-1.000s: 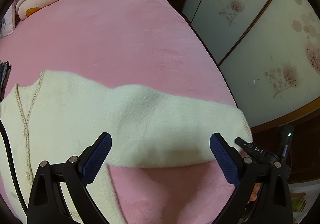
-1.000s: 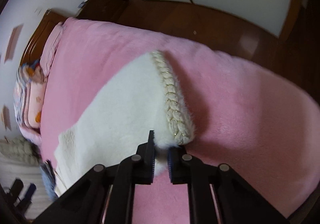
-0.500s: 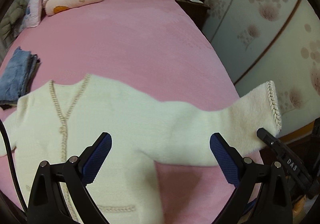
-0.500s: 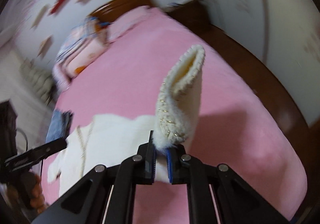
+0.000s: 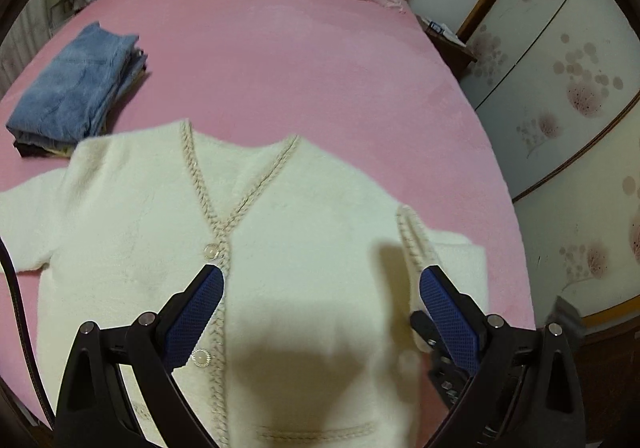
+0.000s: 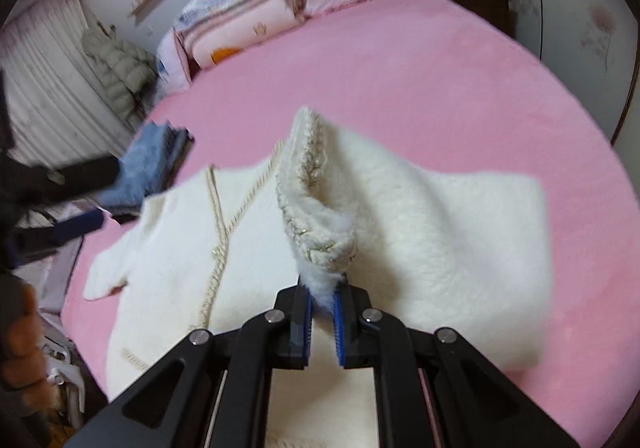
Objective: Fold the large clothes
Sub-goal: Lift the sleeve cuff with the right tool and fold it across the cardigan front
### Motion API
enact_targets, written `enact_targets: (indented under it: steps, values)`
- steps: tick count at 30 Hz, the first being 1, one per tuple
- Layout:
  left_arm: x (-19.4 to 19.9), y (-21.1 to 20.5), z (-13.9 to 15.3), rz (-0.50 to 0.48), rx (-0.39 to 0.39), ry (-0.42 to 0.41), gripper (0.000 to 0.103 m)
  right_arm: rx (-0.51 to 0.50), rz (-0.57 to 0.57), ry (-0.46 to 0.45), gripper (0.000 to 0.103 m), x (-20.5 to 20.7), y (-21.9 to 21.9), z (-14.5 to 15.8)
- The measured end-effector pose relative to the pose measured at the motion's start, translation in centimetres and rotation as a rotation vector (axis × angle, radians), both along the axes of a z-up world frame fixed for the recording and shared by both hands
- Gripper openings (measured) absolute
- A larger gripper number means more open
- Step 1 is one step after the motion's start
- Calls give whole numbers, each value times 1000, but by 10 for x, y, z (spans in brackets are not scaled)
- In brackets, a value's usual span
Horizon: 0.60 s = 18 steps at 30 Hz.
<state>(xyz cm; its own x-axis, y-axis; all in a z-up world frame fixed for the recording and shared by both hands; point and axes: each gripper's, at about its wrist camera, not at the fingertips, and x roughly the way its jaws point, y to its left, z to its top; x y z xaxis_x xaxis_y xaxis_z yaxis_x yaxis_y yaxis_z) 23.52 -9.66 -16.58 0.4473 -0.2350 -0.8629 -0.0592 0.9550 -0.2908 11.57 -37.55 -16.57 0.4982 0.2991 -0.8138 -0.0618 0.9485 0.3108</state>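
On the pink bed (image 5: 320,60) a white cardigan (image 5: 132,232) lies face up and buttoned, its V-neck toward the headboard.

Going left to right in the left wrist view: a folded blue garment (image 5: 76,88) rests on a small stack just beyond the cardigan's far-left shoulder. The sleeve on that side (image 5: 28,220) is spread flat outward and looks untouched. The left gripper (image 5: 320,312) hovers over the cardigan's chest with its jaws wide apart and nothing between them, one blue pad above the button placket and the other near the braided cuff (image 5: 416,244). That cuff belongs to the sleeve on the right, which is doubled back so the cuff now lies over the edge of the body.

In the right wrist view the right gripper (image 6: 322,308) has its jaws clamped on that cuff (image 6: 316,216), fluffy pile bulging out between the pads. The sleeve (image 6: 460,240) arcs up from the bed into the grip.

By my reading, the fold is at an early stage: the first sleeve is partway across but not yet laid down and released. Left to do are the other sleeve and the body folds. The hem is mostly hidden beneath the grippers.
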Motion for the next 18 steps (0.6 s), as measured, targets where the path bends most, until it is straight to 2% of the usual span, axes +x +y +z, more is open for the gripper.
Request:
enact_targets:
  steps: [4,6,8,11,14,18]
  values:
    - [7,19,-44,-27,-35,80,98,-80,-19,116,13,7,33,-57]
    - [8,20,-59,-44,-55,110,98,-120,-23,140,16,6,43,-69]
    - [7,17,-71,-61,-85,135,98,-126,-12,122,25,0,47,-71]
    - [11,10,-86,-93,-139,163,98,-123,6,111,34,-7,50,-64]
    - [16,-3,-97,-135,-174,183,98,-162,20,102,34,-23,41,-54]
    - [24,-26,-113,-185,-233,219,98,-160,6,93,34,-39,30,-44]
